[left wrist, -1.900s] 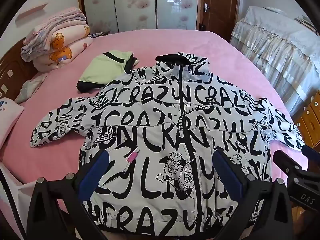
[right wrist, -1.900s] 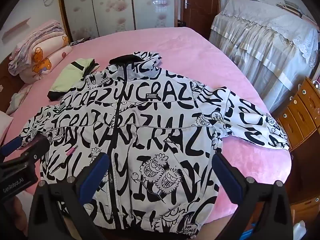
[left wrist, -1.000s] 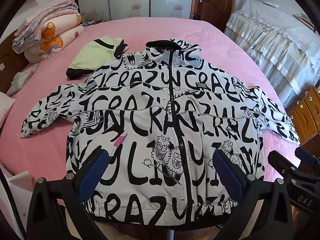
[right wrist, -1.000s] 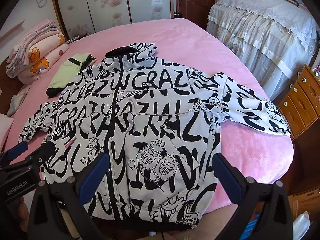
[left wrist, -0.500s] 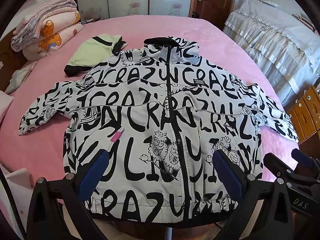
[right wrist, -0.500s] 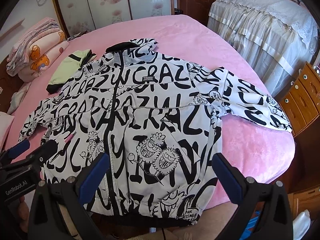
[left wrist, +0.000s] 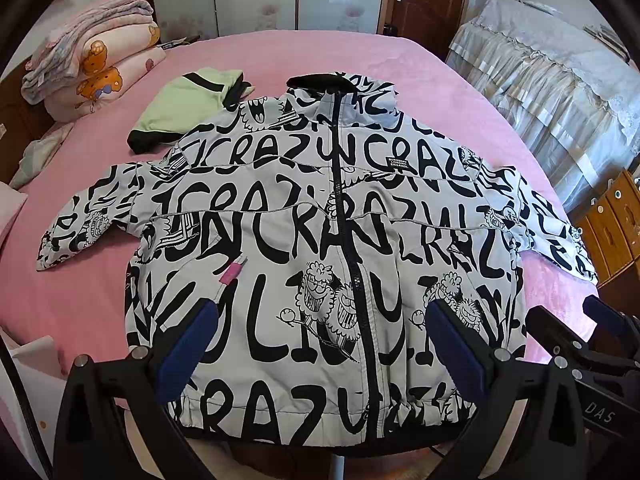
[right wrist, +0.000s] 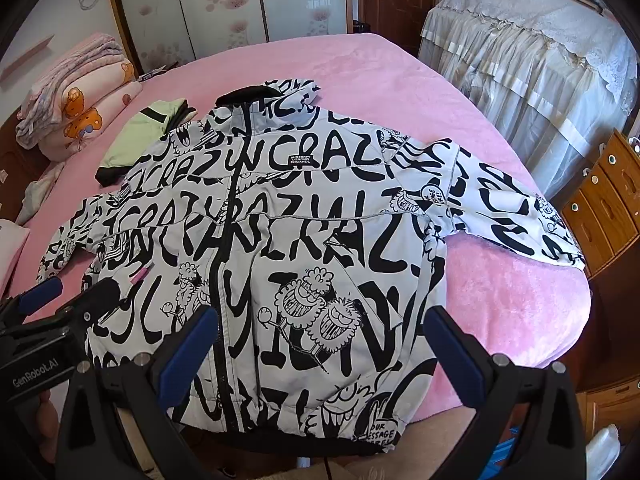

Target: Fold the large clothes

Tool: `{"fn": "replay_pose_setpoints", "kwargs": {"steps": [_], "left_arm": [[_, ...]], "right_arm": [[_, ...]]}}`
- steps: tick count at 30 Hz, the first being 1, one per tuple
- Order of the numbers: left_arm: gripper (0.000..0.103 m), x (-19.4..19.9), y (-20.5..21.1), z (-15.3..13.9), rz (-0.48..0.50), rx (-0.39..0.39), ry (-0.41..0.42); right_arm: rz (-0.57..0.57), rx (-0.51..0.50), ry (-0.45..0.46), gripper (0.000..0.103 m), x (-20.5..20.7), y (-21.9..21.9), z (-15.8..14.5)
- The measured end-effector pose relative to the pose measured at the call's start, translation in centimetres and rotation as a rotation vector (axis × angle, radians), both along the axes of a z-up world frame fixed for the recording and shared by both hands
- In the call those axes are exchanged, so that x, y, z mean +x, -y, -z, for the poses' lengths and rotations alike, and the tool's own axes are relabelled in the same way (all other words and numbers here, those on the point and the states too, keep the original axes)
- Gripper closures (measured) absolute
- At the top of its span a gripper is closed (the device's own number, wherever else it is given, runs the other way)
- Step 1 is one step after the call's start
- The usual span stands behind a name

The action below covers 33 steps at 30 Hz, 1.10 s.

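Pink bed [left wrist: 280, 52], one jacket [left wrist: 280, 240], two grippers [left wrist: 320, 344]

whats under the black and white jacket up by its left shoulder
A folded green garment lies on the pink bed, and the jacket shoulder overlaps its near edge. How far it runs under the jacket is hidden. Elsewhere, only bed shows around the jacket.

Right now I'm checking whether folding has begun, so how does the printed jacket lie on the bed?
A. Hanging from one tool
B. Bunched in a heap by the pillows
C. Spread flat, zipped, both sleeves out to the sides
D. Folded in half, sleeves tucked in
C: the jacket lies flat on the pink bed, zipper closed, a sleeve stretched out on each side.
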State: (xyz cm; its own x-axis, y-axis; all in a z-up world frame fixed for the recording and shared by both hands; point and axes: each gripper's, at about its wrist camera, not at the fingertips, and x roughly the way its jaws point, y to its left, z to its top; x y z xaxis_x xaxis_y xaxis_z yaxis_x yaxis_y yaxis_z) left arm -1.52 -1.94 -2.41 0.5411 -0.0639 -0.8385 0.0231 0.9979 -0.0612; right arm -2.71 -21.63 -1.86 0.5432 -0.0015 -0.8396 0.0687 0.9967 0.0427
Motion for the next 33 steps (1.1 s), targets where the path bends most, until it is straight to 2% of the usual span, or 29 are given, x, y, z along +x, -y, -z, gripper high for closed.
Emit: {"fn": "replay_pose_setpoints", "kwargs": {"steps": [17, 27, 33], "left_arm": [[0.001, 0.3, 1.1, -0.5, 0.043, 0.020, 0.025], [0.001, 0.8, 0.7, -0.2, 0.008, 0.011, 0.019], [0.001, 0.7, 0.7, -0.4, 0.000, 0.011, 0.043]], "right_arm": [[-0.002, 0.001, 0.010, 0.000, 0.1, -0.1, -0.1], [-0.022, 0.007, 0.025, 0.000, 0.4, -0.1, -0.3], [-0.023, 0.008, 0.026, 0.000, 0.4, -0.1, -0.3]]}}
